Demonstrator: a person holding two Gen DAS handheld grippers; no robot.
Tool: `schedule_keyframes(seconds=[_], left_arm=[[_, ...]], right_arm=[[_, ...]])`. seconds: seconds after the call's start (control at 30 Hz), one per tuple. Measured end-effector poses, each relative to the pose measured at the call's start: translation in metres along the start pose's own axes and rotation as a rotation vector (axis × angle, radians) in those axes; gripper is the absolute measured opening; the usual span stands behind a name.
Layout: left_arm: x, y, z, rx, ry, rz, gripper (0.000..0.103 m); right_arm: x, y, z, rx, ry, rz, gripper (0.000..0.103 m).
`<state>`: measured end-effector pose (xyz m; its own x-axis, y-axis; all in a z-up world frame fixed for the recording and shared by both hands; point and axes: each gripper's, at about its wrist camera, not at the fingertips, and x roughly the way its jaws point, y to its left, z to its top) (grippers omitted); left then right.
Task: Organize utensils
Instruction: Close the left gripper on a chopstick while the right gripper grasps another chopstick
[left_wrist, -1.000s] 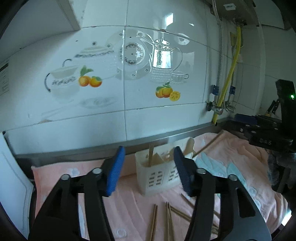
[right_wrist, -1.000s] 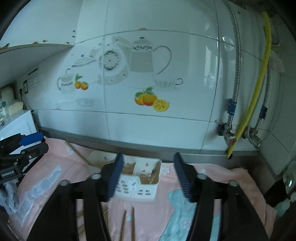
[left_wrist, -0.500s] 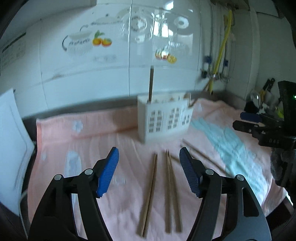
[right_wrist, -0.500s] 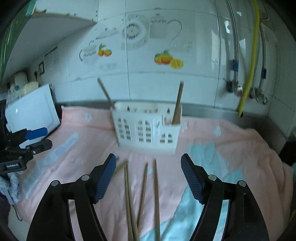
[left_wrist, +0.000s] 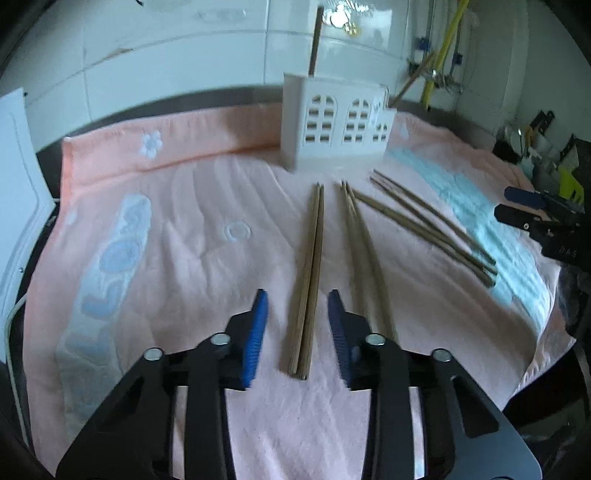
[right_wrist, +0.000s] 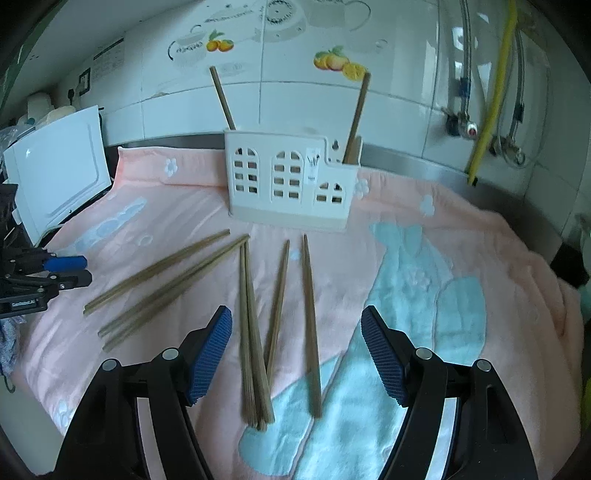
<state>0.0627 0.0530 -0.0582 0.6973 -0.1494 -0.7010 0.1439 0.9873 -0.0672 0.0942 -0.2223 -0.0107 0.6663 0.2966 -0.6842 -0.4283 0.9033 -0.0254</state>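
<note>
Several wooden chopsticks lie loose on a pink towel (left_wrist: 184, 221). A white utensil holder (left_wrist: 334, 125) stands at the back; it also shows in the right wrist view (right_wrist: 291, 184) with two chopsticks upright in it. My left gripper (left_wrist: 295, 325) is open, low over the near end of one chopstick pair (left_wrist: 310, 273), its jaws on either side of it. My right gripper (right_wrist: 295, 354) is open wide above the near ends of a bundle of chopsticks (right_wrist: 251, 332) and two single ones (right_wrist: 310, 314).
The towel (right_wrist: 480, 240) covers the counter up to a tiled wall. A white board (right_wrist: 55, 173) leans at the left. Pipes and a yellow hose (right_wrist: 491, 85) hang at the right. More chopsticks (right_wrist: 166, 280) lie to the left.
Both grippers have tilted down and lowered toward the towel. The left gripper's jaws have narrowed around one chopstick pair. The right gripper stays wide open.
</note>
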Motion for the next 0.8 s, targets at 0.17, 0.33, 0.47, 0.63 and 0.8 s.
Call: schedule_keyframes(seconds=[0.17,0.33,0.47,0.63,0.8], left_arm=[[0.019,0.003,0.001,0.029,0.052,-0.034,0.015],[0.033,0.000,0.002,0.060,0.089,-0.037,0.014],[0.041,0.001,0.003,0.072,0.105,-0.029,0.013],[0.044,0.005,0.005,0.075,0.113,-0.040,0.013],[0.050,-0.005,0.001,0.088,0.131,-0.038,0.013]], right_arm=[[0.003,-0.004,-0.006,0.040,0.013,0.006,0.070],[0.007,-0.007,-0.007,0.053,0.024,0.005,0.070],[0.010,-0.009,-0.008,0.058,0.032,0.003,0.070],[0.013,-0.013,-0.009,0.064,0.042,0.005,0.070],[0.021,-0.014,-0.012,0.074,0.069,0.012,0.070]])
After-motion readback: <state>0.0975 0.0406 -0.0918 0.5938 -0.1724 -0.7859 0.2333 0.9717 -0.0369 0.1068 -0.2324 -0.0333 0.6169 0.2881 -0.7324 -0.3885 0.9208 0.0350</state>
